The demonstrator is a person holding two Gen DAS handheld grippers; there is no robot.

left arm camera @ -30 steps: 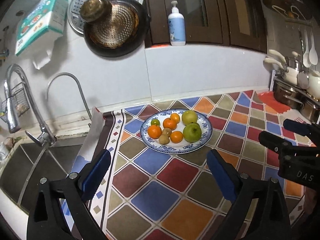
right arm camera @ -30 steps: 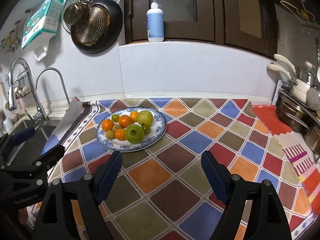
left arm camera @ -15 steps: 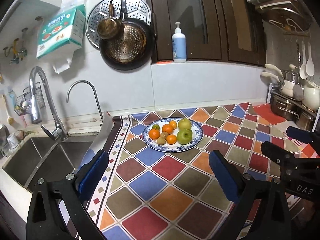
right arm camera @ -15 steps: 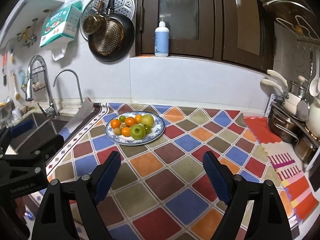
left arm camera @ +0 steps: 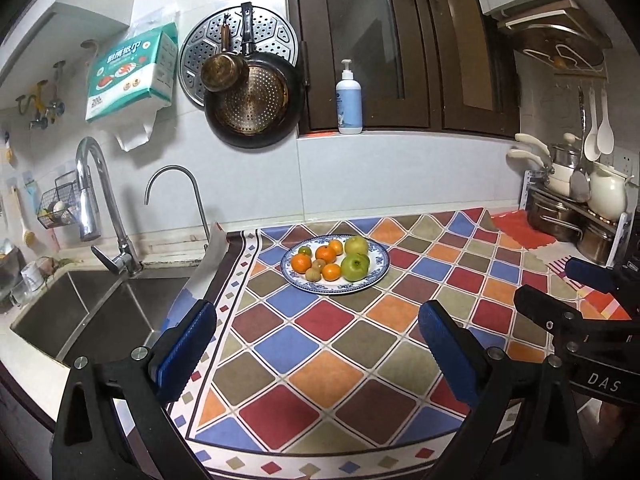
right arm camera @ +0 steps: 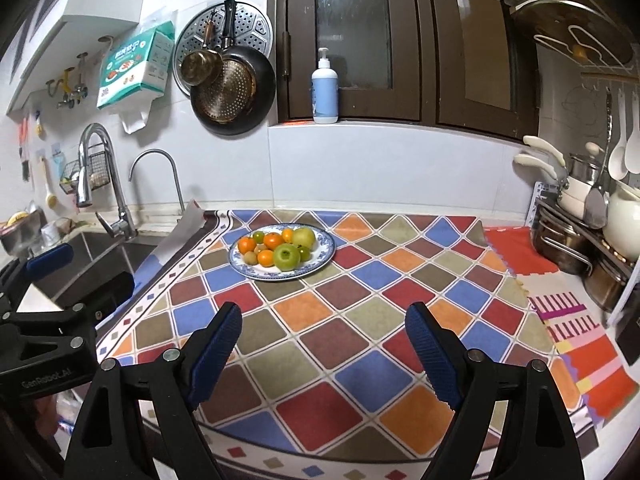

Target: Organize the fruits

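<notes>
The round blue-rimmed china plate point(left arm camera: 378, 270) of oranges and green apples point(left arm camera: 354, 267) is seen at twelve o'clock – well apart from both tongs. The left gripper point(left arm camera: 316, 354) and the right gripper point(right arm camera: 324, 350) are held wide open – nothing is gripped.

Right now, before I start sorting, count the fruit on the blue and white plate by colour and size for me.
Orange fruits: 4
Large green fruits: 2
Small green fruits: 2
Small brown fruits: 2
Total: 10, all on the plate
</notes>
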